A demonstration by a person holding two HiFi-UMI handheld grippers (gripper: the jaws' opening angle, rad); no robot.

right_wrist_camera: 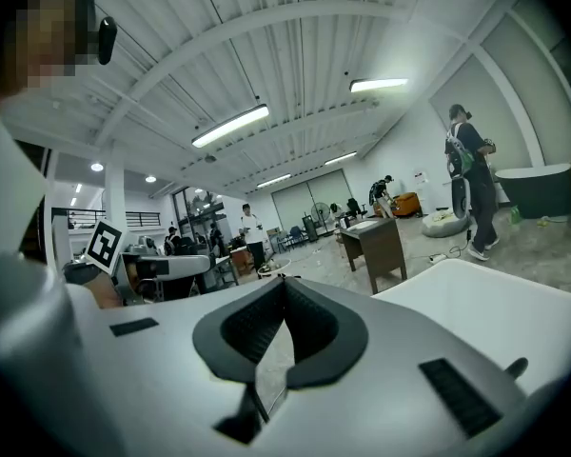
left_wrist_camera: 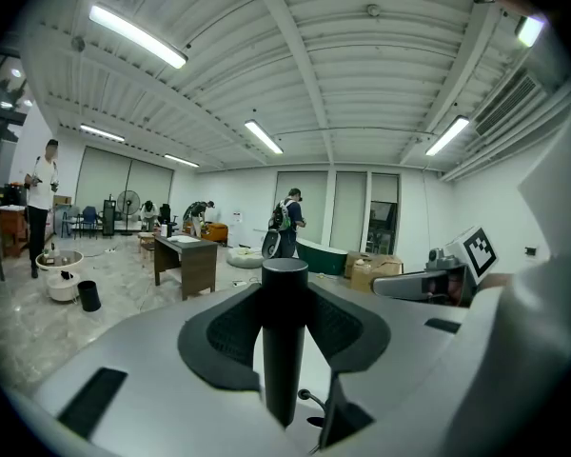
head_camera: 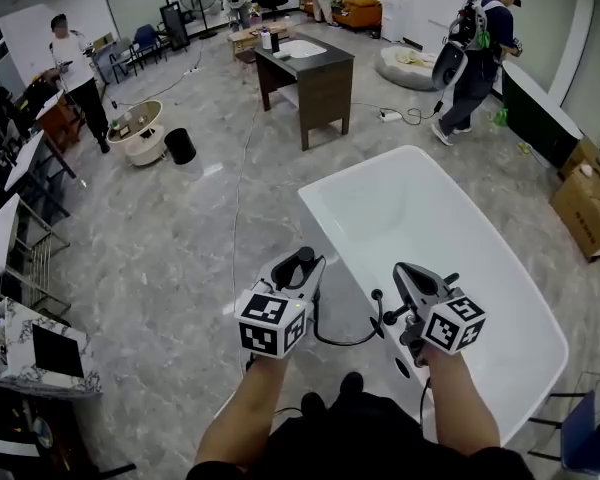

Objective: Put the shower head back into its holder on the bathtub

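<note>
My left gripper (head_camera: 302, 265) is shut on the black shower head (head_camera: 305, 257), a dark cylinder standing upright between the pads (left_wrist_camera: 284, 341). Its black hose (head_camera: 342, 341) loops right to the black fittings (head_camera: 383, 313) on the near rim of the white bathtub (head_camera: 430, 218). The left gripper hangs just left of that rim, over the floor. My right gripper (head_camera: 408, 271) is over the rim near the fittings. Its tips meet in the right gripper view (right_wrist_camera: 284, 288) with nothing between them. The right gripper shows at the right of the left gripper view (left_wrist_camera: 447, 279).
A brown desk with a basin (head_camera: 305, 73) stands beyond the tub. One person (head_camera: 475, 58) stands at the far right, another (head_camera: 75, 78) at the far left. A black bin (head_camera: 180, 146), cardboard boxes (head_camera: 590, 208) and left-side racks (head_camera: 20, 268) border the floor.
</note>
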